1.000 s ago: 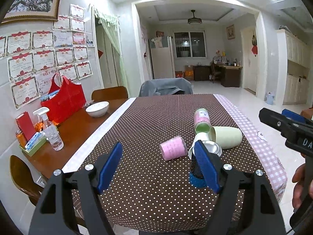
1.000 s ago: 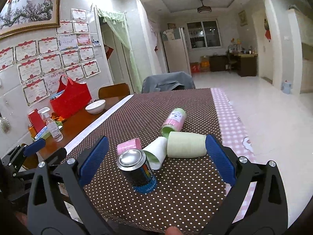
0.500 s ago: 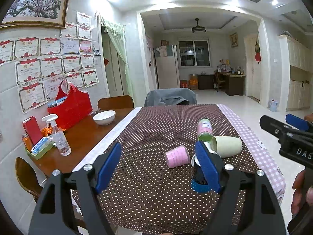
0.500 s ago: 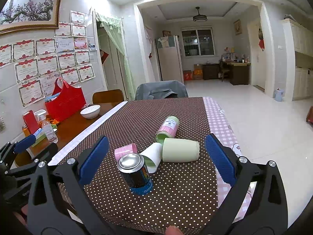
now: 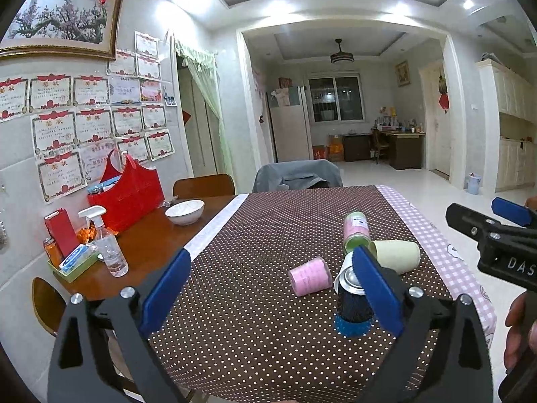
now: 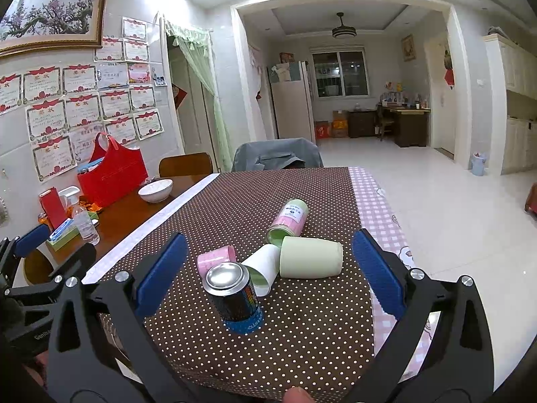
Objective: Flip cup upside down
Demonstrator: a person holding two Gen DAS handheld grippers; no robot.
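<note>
Several cups lie on their sides on the brown dotted tablecloth (image 6: 302, 329): a pale green cup (image 6: 310, 257) (image 5: 396, 256), a white cup (image 6: 261, 268), a pink cup (image 6: 214, 258) (image 5: 307, 276) and a pink-and-green labelled cup (image 6: 290, 216) (image 5: 355, 231). A dark can with a blue base (image 6: 235, 297) (image 5: 350, 305) stands upright in front of them. My right gripper (image 6: 268, 273) is open and empty, above the near table edge with the can and cups between its fingers. My left gripper (image 5: 268, 288) is open and empty, left of the can.
A white bowl (image 5: 184, 211), a red bag (image 5: 129, 191), a spray bottle (image 5: 107, 248) and small boxes stand on the bare wood at the left. A grey-covered chair (image 6: 277, 154) is at the far end. A pink checked cloth (image 6: 379, 215) edges the right side.
Both grippers have drawn back and risen a little, so the cups and can look farther and lower in view. Nothing on the table has moved.
</note>
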